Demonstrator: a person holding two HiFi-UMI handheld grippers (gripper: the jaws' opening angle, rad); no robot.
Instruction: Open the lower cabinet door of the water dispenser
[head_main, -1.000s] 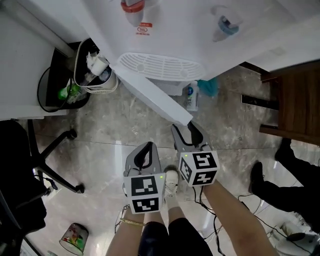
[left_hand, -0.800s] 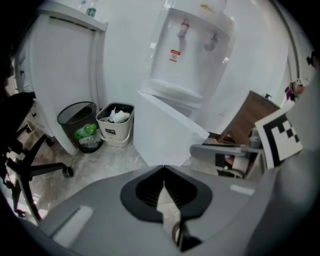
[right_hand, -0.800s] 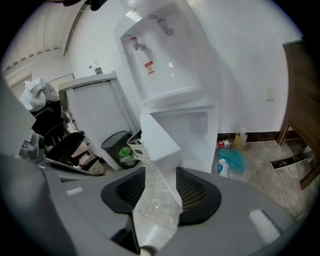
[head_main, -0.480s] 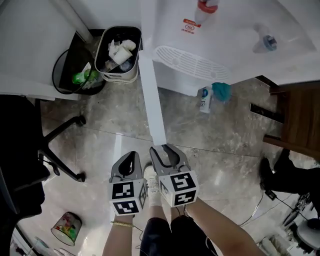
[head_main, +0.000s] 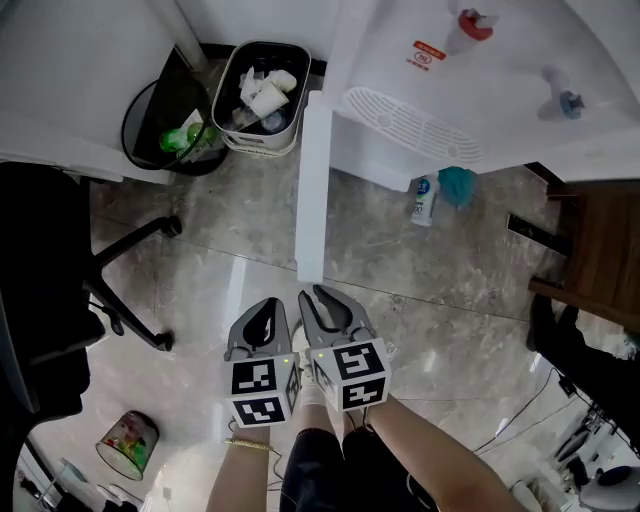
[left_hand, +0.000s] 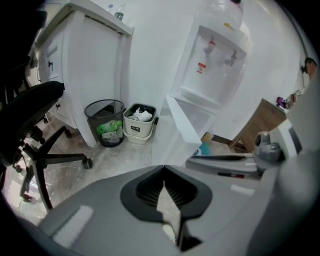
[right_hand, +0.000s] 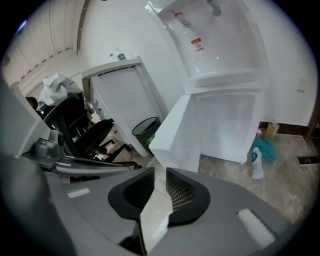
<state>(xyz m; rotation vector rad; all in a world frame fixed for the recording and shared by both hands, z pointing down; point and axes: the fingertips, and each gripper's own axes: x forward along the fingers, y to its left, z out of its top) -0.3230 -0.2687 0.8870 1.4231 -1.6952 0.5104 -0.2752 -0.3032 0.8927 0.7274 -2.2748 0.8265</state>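
Observation:
The white water dispenser (head_main: 480, 70) stands at the top right of the head view. Its lower cabinet door (head_main: 308, 190) is swung wide open and points toward me, edge-on. In the right gripper view the door (right_hand: 172, 135) stands beside the bare white cabinet inside (right_hand: 227, 125). My right gripper (head_main: 312, 292) sits just short of the door's free end without touching it; its jaws are closing with a narrow gap and nothing between them (right_hand: 160, 172). My left gripper (head_main: 272, 301) hangs beside it, shut and empty, its tips meeting (left_hand: 163, 168).
A white bin of rubbish (head_main: 258, 100) and a black mesh wastebasket (head_main: 165, 135) stand left of the door. A black office chair (head_main: 60, 300) fills the left. On the floor by the dispenser lie a bottle (head_main: 425, 200) and teal cloth (head_main: 460, 185). Wooden furniture (head_main: 600, 230) is right.
The door has swung from a diagonal to pointing straight at me. Both grippers drew back together; the right one's jaws narrowed and now sit off the door's end.

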